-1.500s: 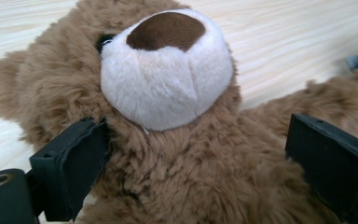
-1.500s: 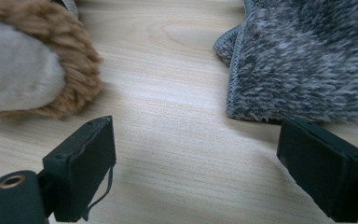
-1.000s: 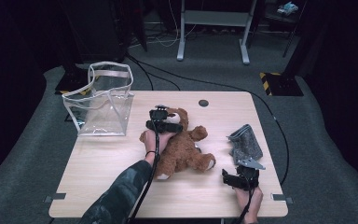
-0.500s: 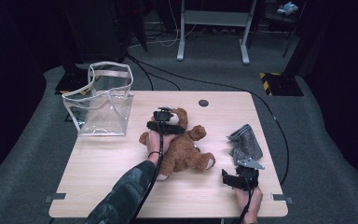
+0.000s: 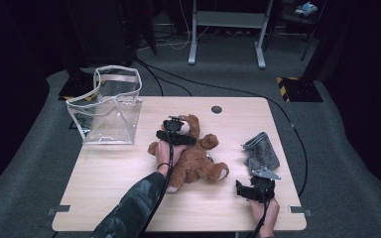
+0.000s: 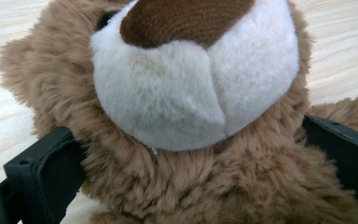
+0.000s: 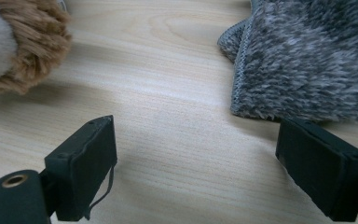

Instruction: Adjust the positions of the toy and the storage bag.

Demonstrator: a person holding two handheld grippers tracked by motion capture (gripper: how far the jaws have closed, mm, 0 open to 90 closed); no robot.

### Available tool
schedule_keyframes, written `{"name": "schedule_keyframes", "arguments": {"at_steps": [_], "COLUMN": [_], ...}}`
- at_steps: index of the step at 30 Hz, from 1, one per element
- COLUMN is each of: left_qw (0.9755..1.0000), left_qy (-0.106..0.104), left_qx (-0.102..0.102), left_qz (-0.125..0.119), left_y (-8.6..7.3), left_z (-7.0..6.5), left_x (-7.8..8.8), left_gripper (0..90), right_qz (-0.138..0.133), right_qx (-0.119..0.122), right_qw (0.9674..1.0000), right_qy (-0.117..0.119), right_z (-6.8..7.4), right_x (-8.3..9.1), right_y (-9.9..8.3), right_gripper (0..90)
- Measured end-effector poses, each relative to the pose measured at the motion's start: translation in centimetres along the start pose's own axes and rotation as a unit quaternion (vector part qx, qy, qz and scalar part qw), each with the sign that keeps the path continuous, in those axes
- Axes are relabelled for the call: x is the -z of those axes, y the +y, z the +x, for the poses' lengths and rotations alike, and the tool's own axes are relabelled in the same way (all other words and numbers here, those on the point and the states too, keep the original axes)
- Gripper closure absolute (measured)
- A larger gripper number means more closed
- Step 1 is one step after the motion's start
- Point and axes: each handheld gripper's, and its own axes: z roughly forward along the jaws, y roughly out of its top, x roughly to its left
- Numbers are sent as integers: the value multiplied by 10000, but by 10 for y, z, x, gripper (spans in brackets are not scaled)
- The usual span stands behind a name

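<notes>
A brown teddy bear (image 5: pixel 196 161) lies on its back in the middle of the wooden table (image 5: pixel 119 198). My left gripper (image 5: pixel 178 135) reaches across its neck. In the left gripper view the bear's white muzzle (image 6: pixel 191 93) is close up, and the left gripper (image 6: pixel 191 182) has one wide-set black jaw on each side of the neck, with fur brushing both. My right gripper (image 5: pixel 253 183) rests near the front right edge, open and holding nothing. In the right gripper view it (image 7: pixel 196 158) points at bare wood between the bear's foot (image 7: pixel 23 46) and a grey fleece cloth (image 7: pixel 307 56).
A clear plastic tote bag (image 5: pixel 109 111) with pale trim stands upright at the table's back left corner. The grey fleece cloth (image 5: pixel 260 151) lies crumpled at the right, just beyond the right gripper. A small dark round cap (image 5: pixel 217 109) is set in the tabletop near the back edge.
</notes>
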Motion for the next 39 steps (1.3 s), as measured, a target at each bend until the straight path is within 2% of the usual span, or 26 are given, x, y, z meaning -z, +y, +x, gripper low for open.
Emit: {"name": "schedule_keyframes", "arguments": {"at_steps": [2,4,9,16,18,20,27,32,33,35,37,39], "left_qw": [10000,9998,9995,9999,9999,9999,9996,9998,9999,9999,9993,9987], "left_qy": [41,124,248,132,148,144,125,29,-24,-58,-36,-11], "left_qx": [19,85,80,-18,23,-51,-118,-92,-54,-107,-240,-353], "left_qz": [14,-96,-203,-41,-29,18,230,175,121,-113,-278,-372], "left_y": [0,-1,-2,-3,-4,-3,-3,-5,-6,-10,-14,-15], "left_z": [0,0,-2,-1,-2,-1,-3,-1,-1,-1,-4,-7], "left_x": [1,3,6,1,-1,-2,-5,-7,-7,-4,-4,-3], "left_gripper": [0,0,0,0,0,3,41,37,57,185,304,383], "right_qz": [-9,8,3,28,61,64,53,67,69,65,63,62], "right_qx": [4,6,35,48,63,72,46,59,75,89,80,52], "right_qw": [10000,10000,10000,10000,10000,10000,10000,10000,9999,9999,9999,10000], "right_qy": [-15,-7,-27,-43,-27,-22,-34,-29,-24,-29,-24,-30], "right_z": [0,0,1,1,2,1,2,2,2,2,2,2], "right_x": [0,0,0,-1,-1,-1,-1,-2,-1,-2,-2,-1], "right_y": [0,0,0,0,0,0,0,0,0,1,1,0], "right_gripper": [115,114,111,110,110,111,110,111,111,111,111,112]}}
